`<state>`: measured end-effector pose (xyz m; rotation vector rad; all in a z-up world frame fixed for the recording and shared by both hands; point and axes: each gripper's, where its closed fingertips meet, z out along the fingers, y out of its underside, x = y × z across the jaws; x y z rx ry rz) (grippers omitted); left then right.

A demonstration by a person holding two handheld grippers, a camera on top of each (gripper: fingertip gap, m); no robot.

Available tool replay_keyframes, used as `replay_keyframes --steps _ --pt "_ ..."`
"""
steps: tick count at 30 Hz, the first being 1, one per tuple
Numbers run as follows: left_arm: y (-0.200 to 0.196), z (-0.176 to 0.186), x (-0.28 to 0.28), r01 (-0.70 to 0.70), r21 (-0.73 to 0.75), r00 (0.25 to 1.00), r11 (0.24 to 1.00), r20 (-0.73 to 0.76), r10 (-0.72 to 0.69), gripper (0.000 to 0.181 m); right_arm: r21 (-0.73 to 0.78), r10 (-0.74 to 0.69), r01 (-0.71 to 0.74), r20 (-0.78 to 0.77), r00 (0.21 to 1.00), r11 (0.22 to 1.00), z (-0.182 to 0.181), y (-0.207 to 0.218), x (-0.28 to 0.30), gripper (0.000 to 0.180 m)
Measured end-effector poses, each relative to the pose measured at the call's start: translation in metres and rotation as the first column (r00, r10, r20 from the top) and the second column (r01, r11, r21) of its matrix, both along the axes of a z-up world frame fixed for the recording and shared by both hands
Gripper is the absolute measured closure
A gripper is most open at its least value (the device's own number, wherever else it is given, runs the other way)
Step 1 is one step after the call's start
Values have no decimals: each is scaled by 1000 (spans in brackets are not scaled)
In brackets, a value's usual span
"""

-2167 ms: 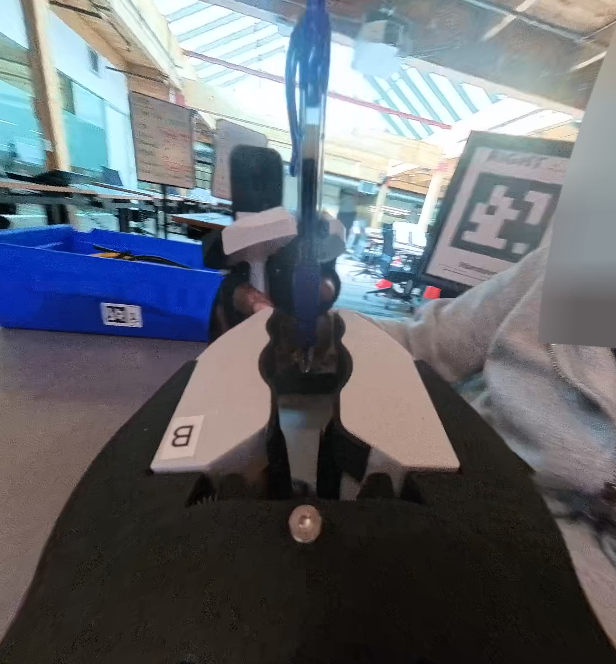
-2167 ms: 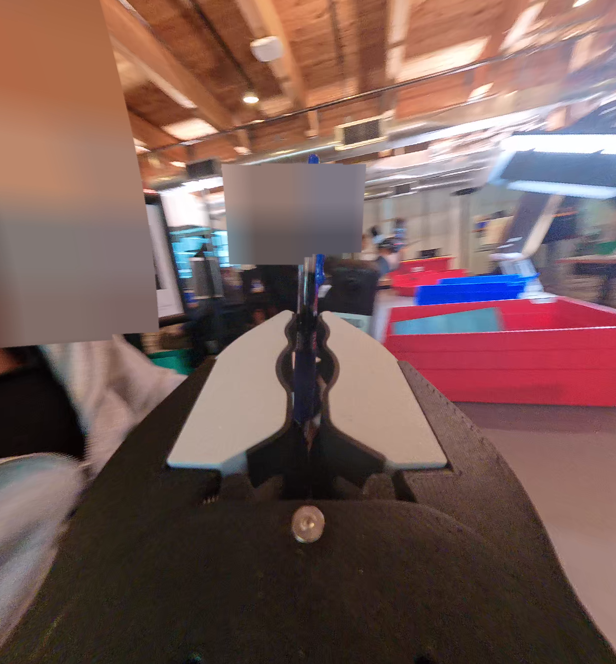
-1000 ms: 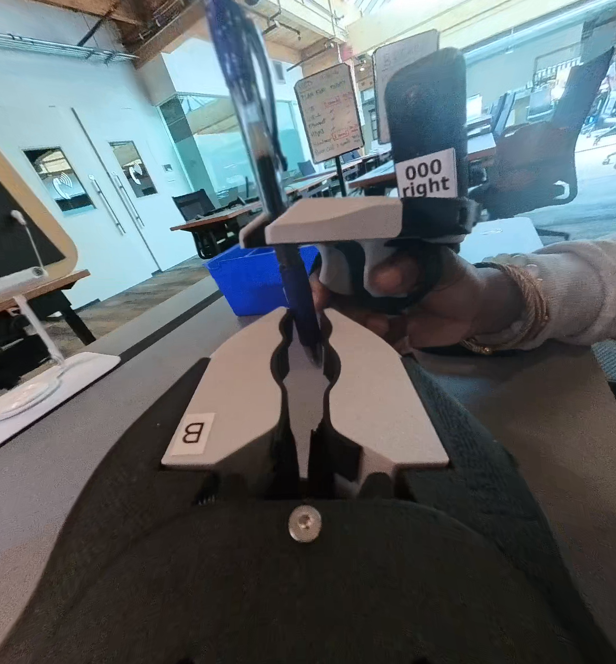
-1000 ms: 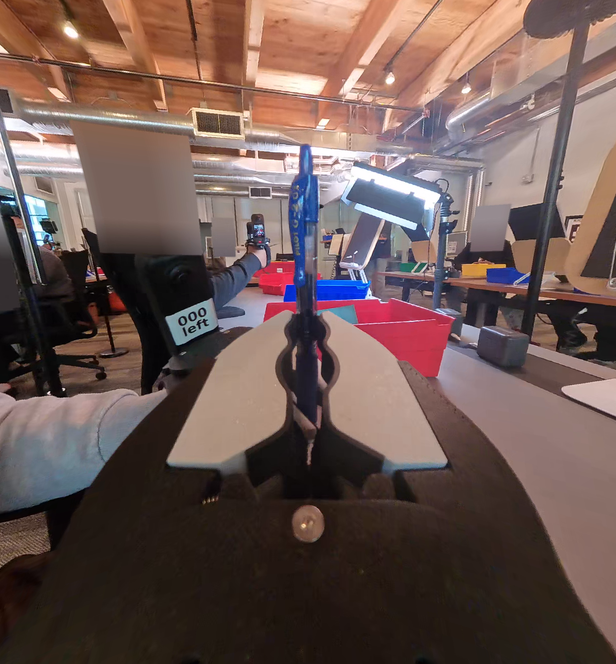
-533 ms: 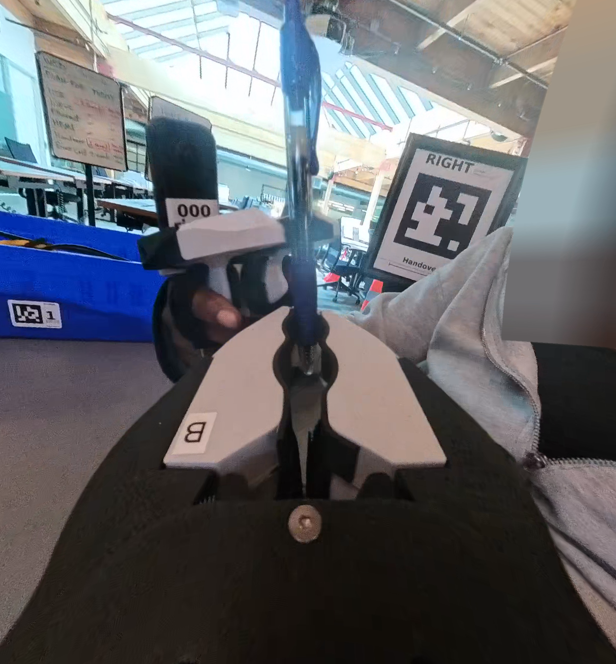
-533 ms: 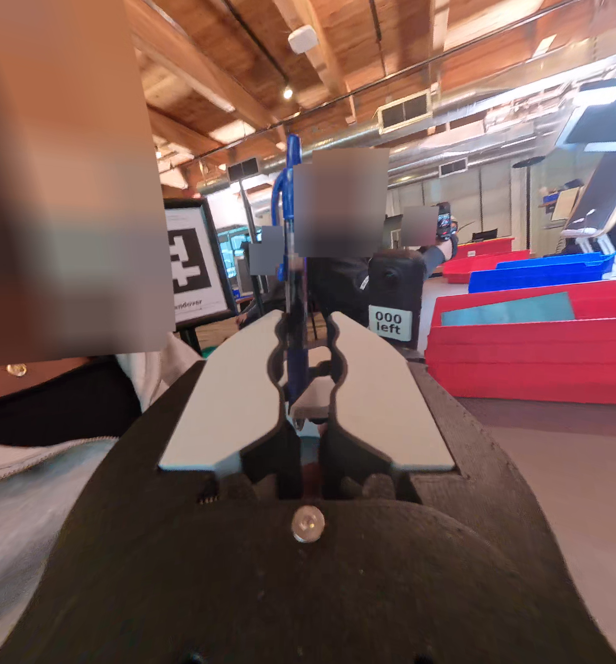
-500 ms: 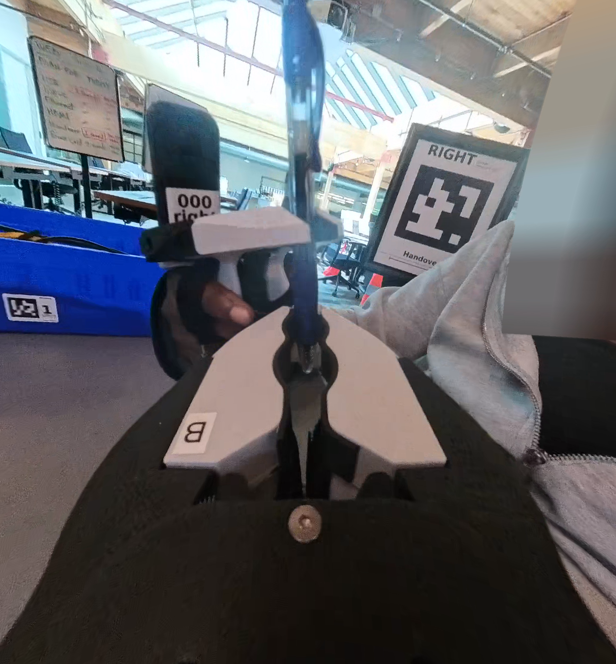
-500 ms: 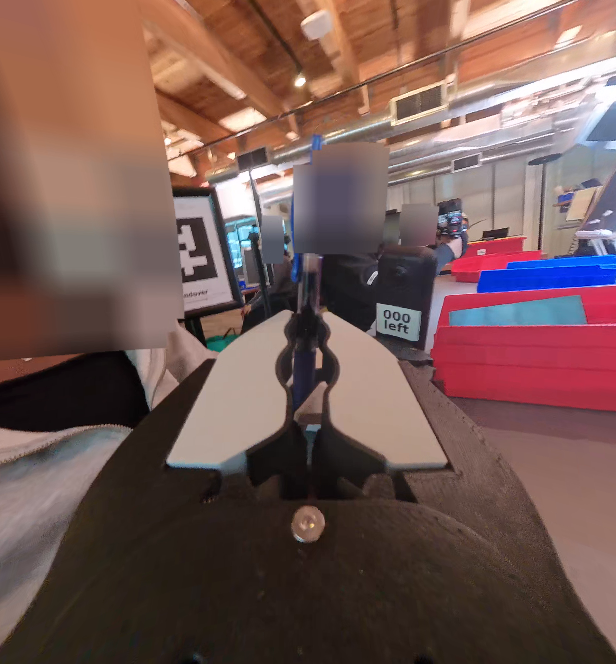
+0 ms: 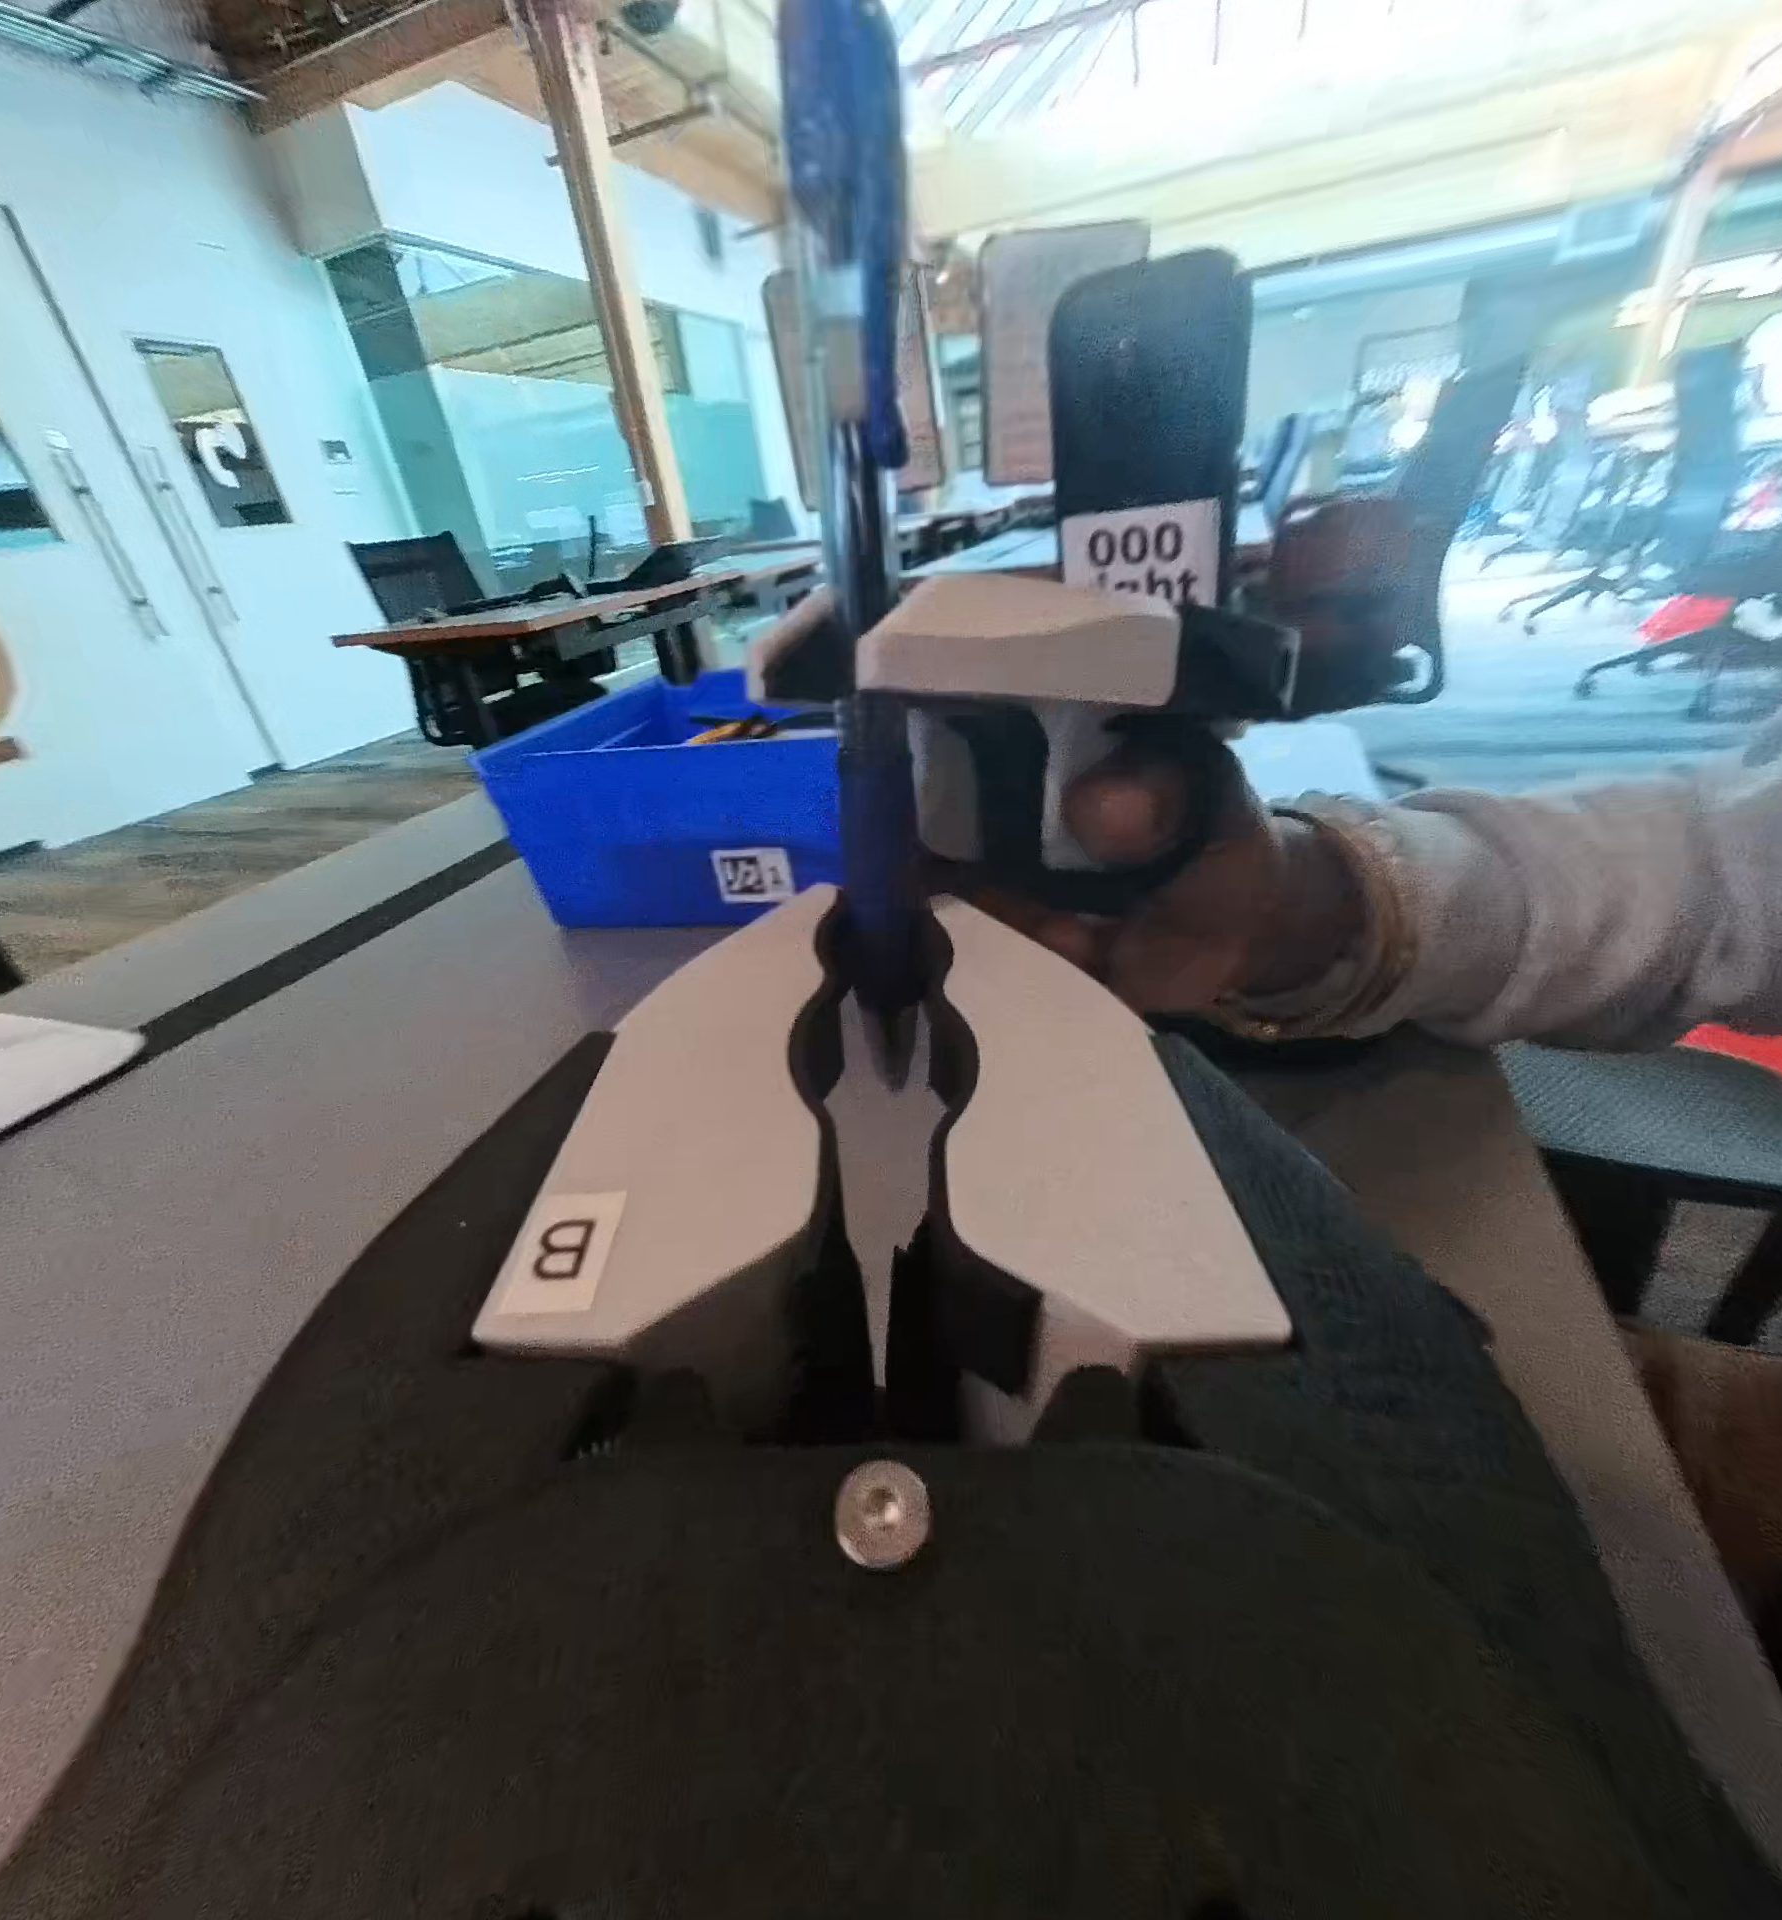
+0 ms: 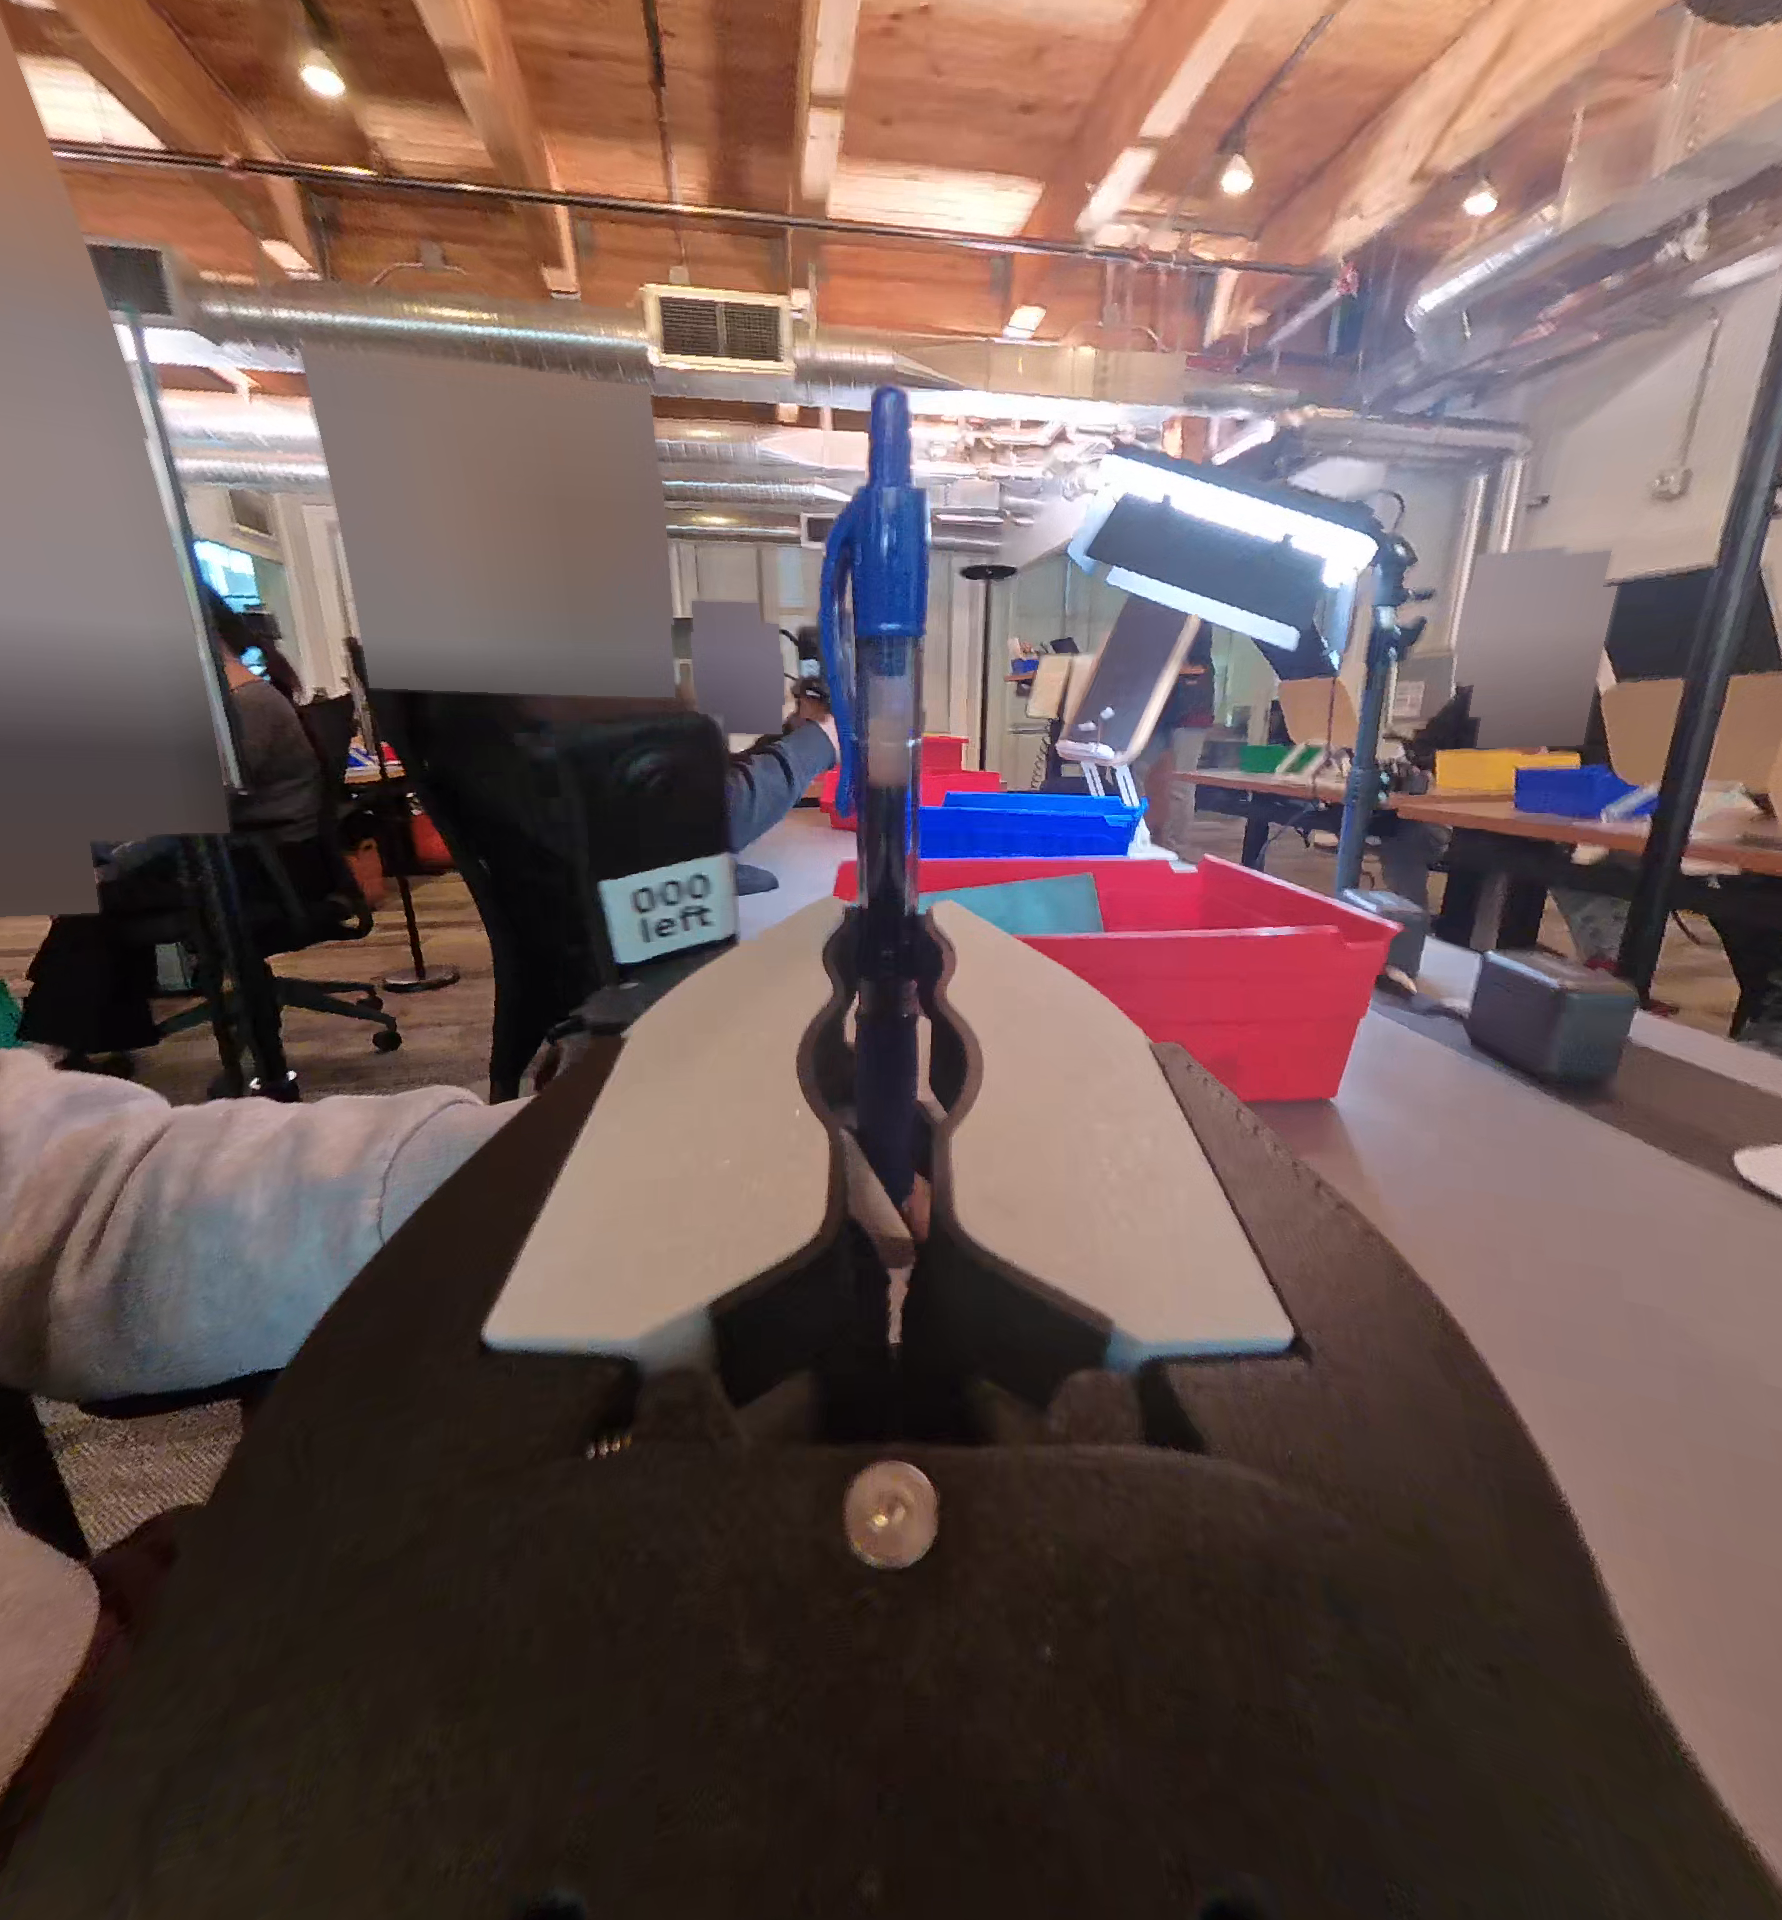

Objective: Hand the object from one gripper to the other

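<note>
- The pen (image 10: 882, 727) stands upright, clenched in the right gripper (image 10: 887, 925) by its lower barrel, clip end up
- Its tip end sits in the front notch of the left gripper (image 9: 882, 914), above the table (image 9: 243, 1195)
- I cannot tell whether the left jaws are pressing the pen or only standing close around it; a gap runs between them behind the notch
- If the right one lets go before the left has a firm hold, the pen would likely drop to the table or roll off its edge
- The left one reaches only the tapered tip, so I judge its grip shallow; the long top-heavy barrel could pivot or slip out
- If both clamp while the hands drift apart, the pen could twist or be levered out of one notch
- In the left view the pen's top is cut off by the frame and its upper barrel is blurred
- In the right view, the left gripper's fingers are mostly hidden behind the right one's own
- The blue bin (image 9: 658, 821) and red bin (image 10: 1230, 997) stand well apart from the handover
</note>
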<state>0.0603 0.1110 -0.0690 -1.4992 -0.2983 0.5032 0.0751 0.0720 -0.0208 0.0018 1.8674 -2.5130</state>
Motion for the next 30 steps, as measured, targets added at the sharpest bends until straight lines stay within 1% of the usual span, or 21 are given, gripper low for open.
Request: replay_keyframes --steps 1,2,4,6,8,10,12,13,14,15,16,17,18,20,22,23,24,25,27,29,30 --pt "1 4 6 65 45 997 997 29 -67 170 -12 16 -16 -23 1000 1000 3 1 3 169" --pt "3 6 14 143 91 986 986 68 -150 170 -26 42 -43 -39 998 999 6 3 7 163" --pt "7 13 31 302 202 933 932 137 -333 170 -50 149 -150 -38 988 987 13 7 18 150" --pt "8 17 45 411 280 866 867 176 -468 170 -51 286 -286 9 958 957 14 10 28 146" --pt "9 20 53 469 313 822 826 188 -537 170 -42 364 -362 59 929 931 13 12 33 145" --pt "13 18 60 513 311 785 800 208 -584 170 -26 391 -390 72 918 920 10 11 36 154" --pt "17 12 62 532 286 769 797 231 -596 170 6 431 -432 59 901 902 6 11 44 168" --pt "17 13 60 518 282 781 807 227 -581 169 16 434 -435 47 900 900 5 11 46 168" --pt "15 13 51 467 274 822 841 216 -527 168 19 411 -412 33 911 911 6 10 44 169" --pt "13 11 39 386 252 876 887 202 -438 162 18 359 -359 15 933 933 7 10 38 169" --pt "9 10 27 299 216 925 929 173 -338 154 17 277 -277 -2 961 961 7 8 29 169" --pt "4 10 15 190 177 967 966 135 -215 142 16 190 -189 -17 982 982 7 7 19 170" --pt "0 8 5 93 124 992 988 79 -103 141 11 114 -113 -29 993 993 6 7 10 170" --pt "-5 9 -2 -41 40 998 998 -51 43 142 0 10 -10 -27 1000 1000 5 6 -1 170" --pt "-7 9 -5 -112 3 986 994 -126 112 147 10 -32 32 -6 999 999 0 3 -5 170" --pt "-8 9 -6 -130 -5 983 992 -134 128 151 20 -43 43 0 999 999 -2 0 -5 170" --pt "-8 8 -6 -120 -9 984 993 -131 117 162 29 -52 52 1 999 998 -5 -2 -5 169" --pt "-8 8 -5 -107 -1 988 994 -114 107 167 33 -59 59 -4 998 998 -6 -3 -5 169" --pt "-8 10 -2 -56 44 996 997 -64 59 169 26 -62 63 -30 998 998 -5 -3 -3 169" --pt "-3 15 11 109 142 993 984 29 -115 169 15 12 -11 -51 999 1000 0 -2 6 167" --pt "1 16 20 208 193 970 959 88 -228 170 8 78 -78 -40 996 997 2 -1 12 158"
